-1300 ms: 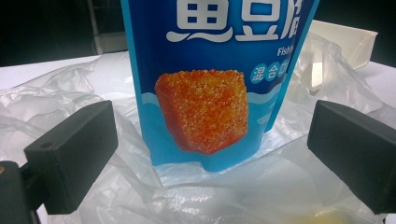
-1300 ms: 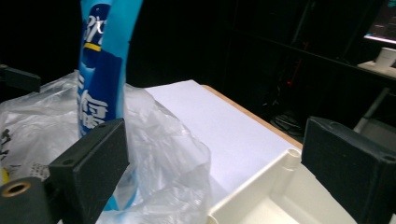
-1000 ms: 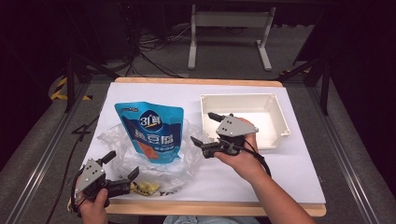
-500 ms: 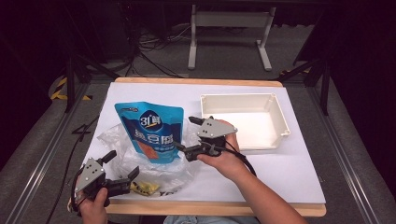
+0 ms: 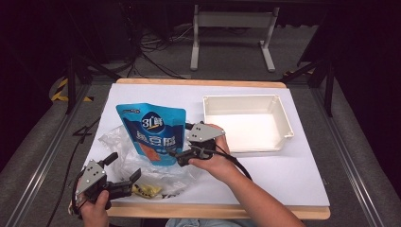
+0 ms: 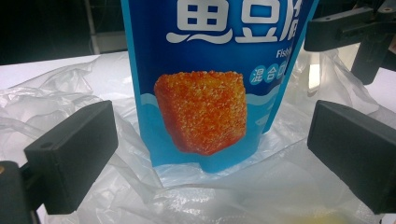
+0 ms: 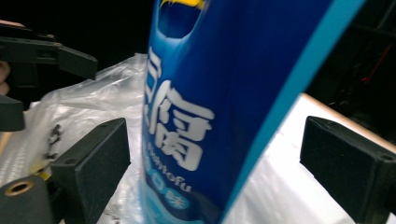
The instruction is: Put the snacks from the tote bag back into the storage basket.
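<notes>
A blue snack pouch [image 5: 153, 135] with an orange cube picture lies on the white table, its lower end on a crumpled clear plastic bag [image 5: 142, 168]. My right gripper [image 5: 182, 141] is open at the pouch's right edge. In the right gripper view the pouch [image 7: 210, 102] stands between the spread jaws, touching neither. My left gripper [image 5: 124, 166] is open at the front left, over the plastic bag. The left gripper view has the pouch [image 6: 205, 93] ahead of its open jaws, and the right gripper's fingers [image 6: 345, 28] at the upper right.
An empty white tray [image 5: 283, 120] sits right of the pouch. Something small and yellow [image 5: 144, 190] lies in the plastic bag near the table's front edge. Bare white tabletop [image 5: 283, 175] spreads at the front right. Dark floor, cables and a stand lie beyond the table.
My right gripper has moved left from beside the tray to the pouch's right edge, staying open. The left gripper has not moved.
</notes>
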Tool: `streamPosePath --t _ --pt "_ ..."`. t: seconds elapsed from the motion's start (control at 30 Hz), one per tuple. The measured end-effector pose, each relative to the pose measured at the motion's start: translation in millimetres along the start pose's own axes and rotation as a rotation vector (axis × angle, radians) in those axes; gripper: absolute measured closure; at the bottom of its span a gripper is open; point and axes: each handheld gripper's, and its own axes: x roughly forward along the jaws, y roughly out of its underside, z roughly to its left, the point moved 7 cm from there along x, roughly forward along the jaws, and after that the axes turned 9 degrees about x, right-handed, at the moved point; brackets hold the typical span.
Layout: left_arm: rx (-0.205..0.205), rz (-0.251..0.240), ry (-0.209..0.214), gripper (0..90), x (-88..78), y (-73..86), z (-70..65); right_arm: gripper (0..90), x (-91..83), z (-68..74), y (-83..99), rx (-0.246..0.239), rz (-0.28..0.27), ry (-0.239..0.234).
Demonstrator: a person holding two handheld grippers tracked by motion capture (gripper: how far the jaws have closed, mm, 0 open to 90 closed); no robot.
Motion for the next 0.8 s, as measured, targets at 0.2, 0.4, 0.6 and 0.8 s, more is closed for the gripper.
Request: streamPosePath --t 0.2,0.4,0.6,0.8 --pt "-0.003 -0.009 0.000 2.5 -0.2 -0.7 -0.1 9.6 9.0 0.3 3.7 0.004 0.000 -0.005" --pt "-0.003 -0.010 -0.002 2.5 -0.2 -0.8 0.0 9.8 20.2 -1.5 8.7 -0.008 0.000 0.000" --pt "-0.003 -0.010 -0.001 2.5 -0.4 -0.8 0.1 9.8 30.3 -0.2 12.9 -0.026 -0.009 0.003" --pt "-0.003 -0.012 -0.001 2.5 -1.0 -1.1 0.5 9.7 35.0 0.4 13.8 -0.006 -0.030 -0.010"
